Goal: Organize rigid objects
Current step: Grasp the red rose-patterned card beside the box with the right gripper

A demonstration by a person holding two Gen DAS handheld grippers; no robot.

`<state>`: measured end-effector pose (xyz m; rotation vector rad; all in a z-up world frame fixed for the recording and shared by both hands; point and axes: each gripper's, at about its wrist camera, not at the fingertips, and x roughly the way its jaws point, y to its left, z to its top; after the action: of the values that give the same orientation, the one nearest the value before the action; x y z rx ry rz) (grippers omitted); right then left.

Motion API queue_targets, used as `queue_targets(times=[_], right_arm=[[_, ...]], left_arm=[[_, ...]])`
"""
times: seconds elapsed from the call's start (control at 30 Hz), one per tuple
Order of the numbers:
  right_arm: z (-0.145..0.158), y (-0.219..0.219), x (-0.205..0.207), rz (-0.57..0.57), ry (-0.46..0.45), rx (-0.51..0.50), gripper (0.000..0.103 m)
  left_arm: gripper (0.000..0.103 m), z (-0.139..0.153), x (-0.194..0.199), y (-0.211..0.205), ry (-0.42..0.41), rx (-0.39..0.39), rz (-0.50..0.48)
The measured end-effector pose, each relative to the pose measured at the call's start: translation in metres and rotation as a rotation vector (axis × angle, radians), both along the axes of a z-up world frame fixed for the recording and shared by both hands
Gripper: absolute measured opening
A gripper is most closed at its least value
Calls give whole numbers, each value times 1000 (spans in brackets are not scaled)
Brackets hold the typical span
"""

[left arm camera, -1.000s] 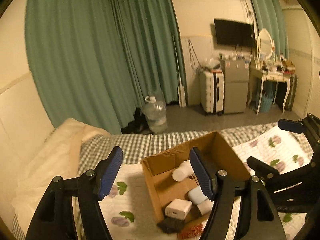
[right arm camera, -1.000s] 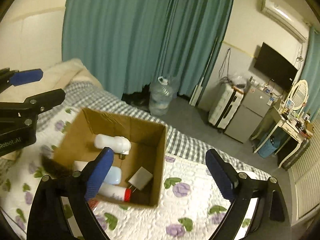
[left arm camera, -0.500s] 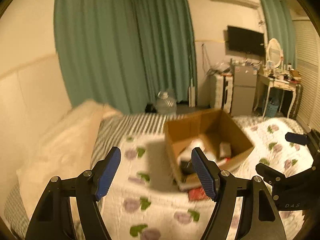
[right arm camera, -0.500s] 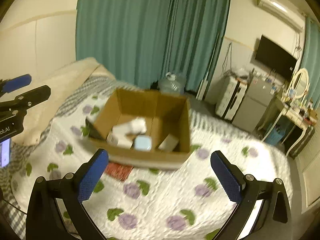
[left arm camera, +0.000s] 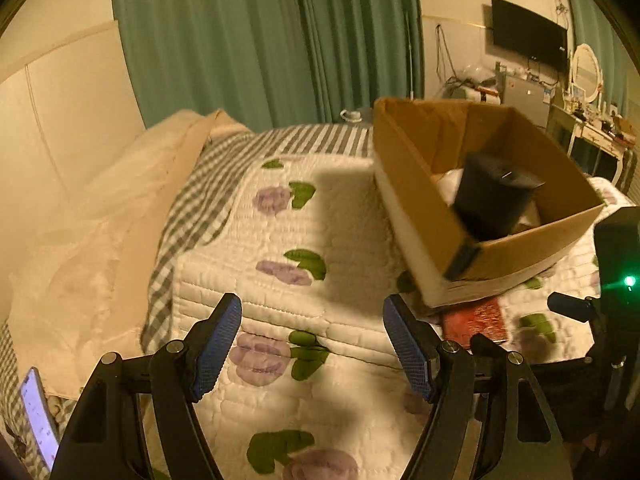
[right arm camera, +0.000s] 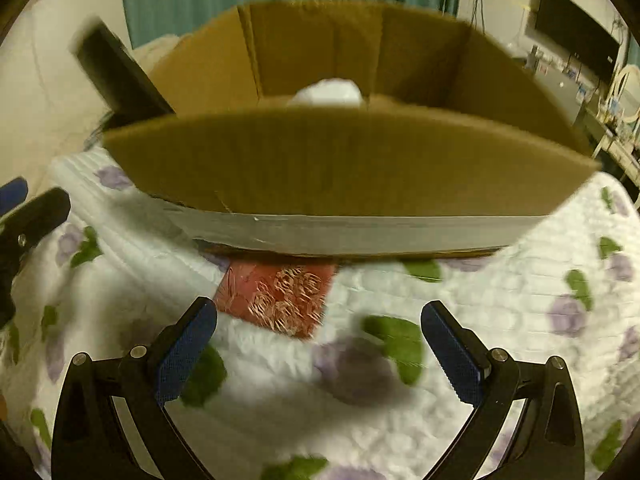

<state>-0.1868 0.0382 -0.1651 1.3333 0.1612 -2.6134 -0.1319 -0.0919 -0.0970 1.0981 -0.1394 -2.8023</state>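
Cardboard box (right arm camera: 344, 168) resting on floral quilt (left arm camera: 304, 240). Just in front of box, partly tucked under its taped bottom edge: flat red packet (right arm camera: 280, 292). Leaning over box's corner: black rectangular object (left arm camera: 494, 200). Inside box: white item (right arm camera: 328, 92). Before box, left gripper (left arm camera: 312, 344) and right gripper (right arm camera: 318, 354), fingers spread wide, holding nothing.

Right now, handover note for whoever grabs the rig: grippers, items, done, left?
Left gripper: open, empty, above the quilt.
Right gripper: open, empty, low in front of the cardboard box.
In the box: black object leaning at the left corner, something white behind the near wall.
Left out: red packet on the quilt, partly under the box's front edge.
Next, likely: right gripper takes the packet and boxes it.
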Motion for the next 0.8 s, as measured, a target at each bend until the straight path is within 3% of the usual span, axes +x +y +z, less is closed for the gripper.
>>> queue_targets(times=[0.2, 0.33, 0.4, 0.5, 0.8], right_arm=[[-21, -14, -20, -41, -33, -37, 103], [-27, -17, -18, -52, -5, -13, 98], [-25, -16, -11, -28, 6, -4, 79], [-22, -9, 0, -7, -1, -20, 69], [-2, 15, 55, 35, 0, 7, 69]], left_arm=[[76, -21, -8, -11, -46, 17, 14], [76, -26, -7, -15, -58, 26, 17], [76, -26, -7, -14, -56, 27, 13], [76, -21, -3, -11, -50, 22, 6], [76, -5, 15, 1, -30, 21, -21]])
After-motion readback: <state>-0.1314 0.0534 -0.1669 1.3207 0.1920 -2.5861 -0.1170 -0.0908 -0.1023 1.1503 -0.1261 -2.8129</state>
